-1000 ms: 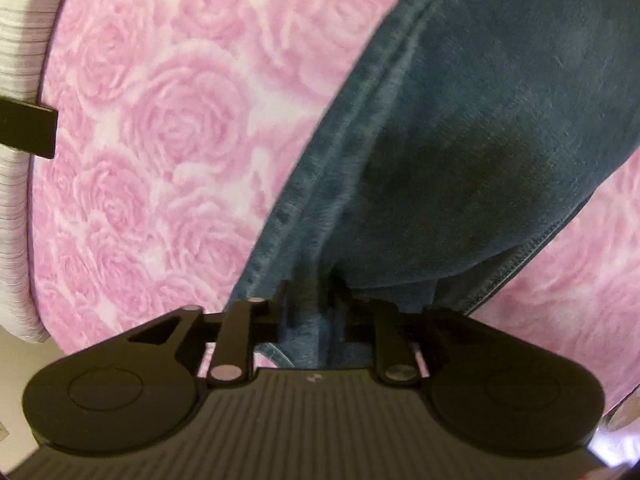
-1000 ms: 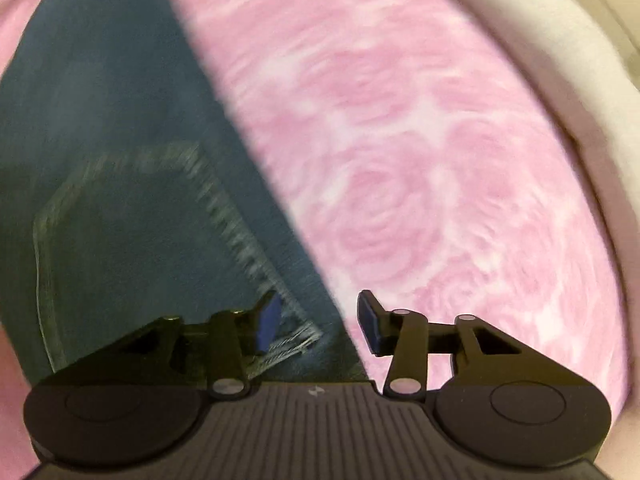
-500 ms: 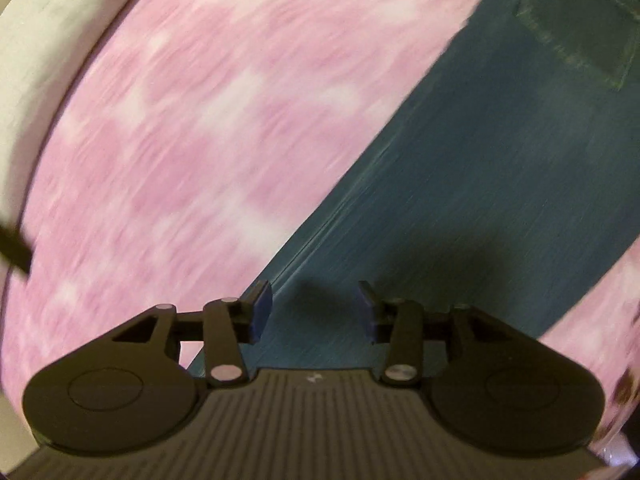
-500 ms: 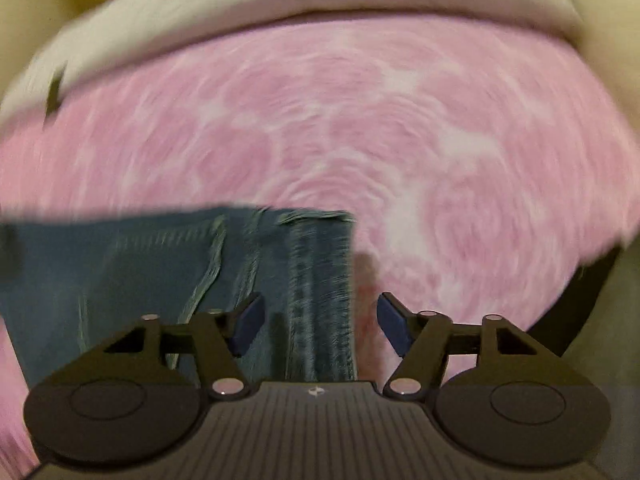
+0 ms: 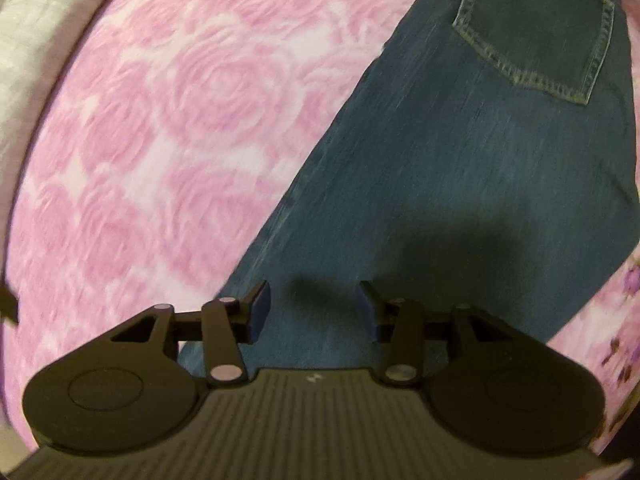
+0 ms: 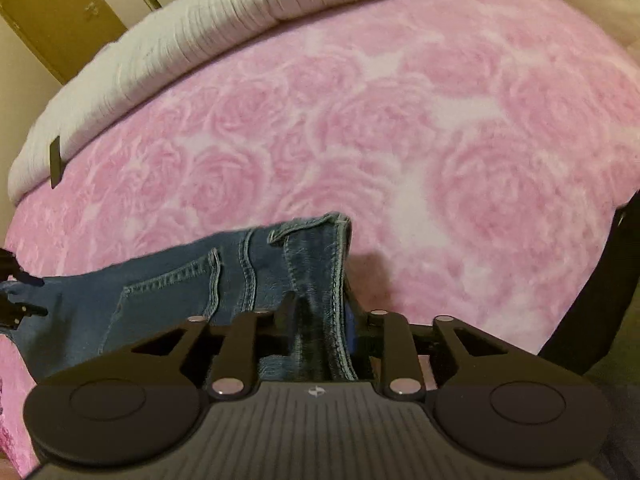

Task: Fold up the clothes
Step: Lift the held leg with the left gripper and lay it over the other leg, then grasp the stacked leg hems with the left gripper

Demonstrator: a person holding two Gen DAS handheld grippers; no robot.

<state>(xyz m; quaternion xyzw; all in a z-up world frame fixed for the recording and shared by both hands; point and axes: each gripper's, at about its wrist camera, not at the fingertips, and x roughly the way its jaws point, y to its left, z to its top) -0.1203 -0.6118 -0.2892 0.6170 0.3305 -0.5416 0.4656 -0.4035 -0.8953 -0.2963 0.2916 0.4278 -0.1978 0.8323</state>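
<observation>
Blue jeans (image 5: 460, 200) lie flat on a pink rose blanket (image 5: 160, 140), a back pocket (image 5: 536, 28) showing at the upper right. My left gripper (image 5: 313, 296) hovers just over the leg near its seam edge, its jaws opening, nothing between them. In the right wrist view the jeans (image 6: 180, 296) stretch off to the left. Their waistband (image 6: 340, 264) runs up between the fingers of my right gripper (image 6: 320, 308), whose jaws are closing on it, the denim filling the gap.
The pink blanket (image 6: 440, 140) spreads wide beyond the waistband. A white ribbed quilt (image 6: 200, 40) borders its far edge, with a brown cabinet (image 6: 52, 12) behind. A dark strap-like shape (image 6: 592, 300) curves along the right side.
The left gripper let go of the denim it was pinching, opened and slid along the leg. The right gripper rolled round to the waistband and closed onto it.
</observation>
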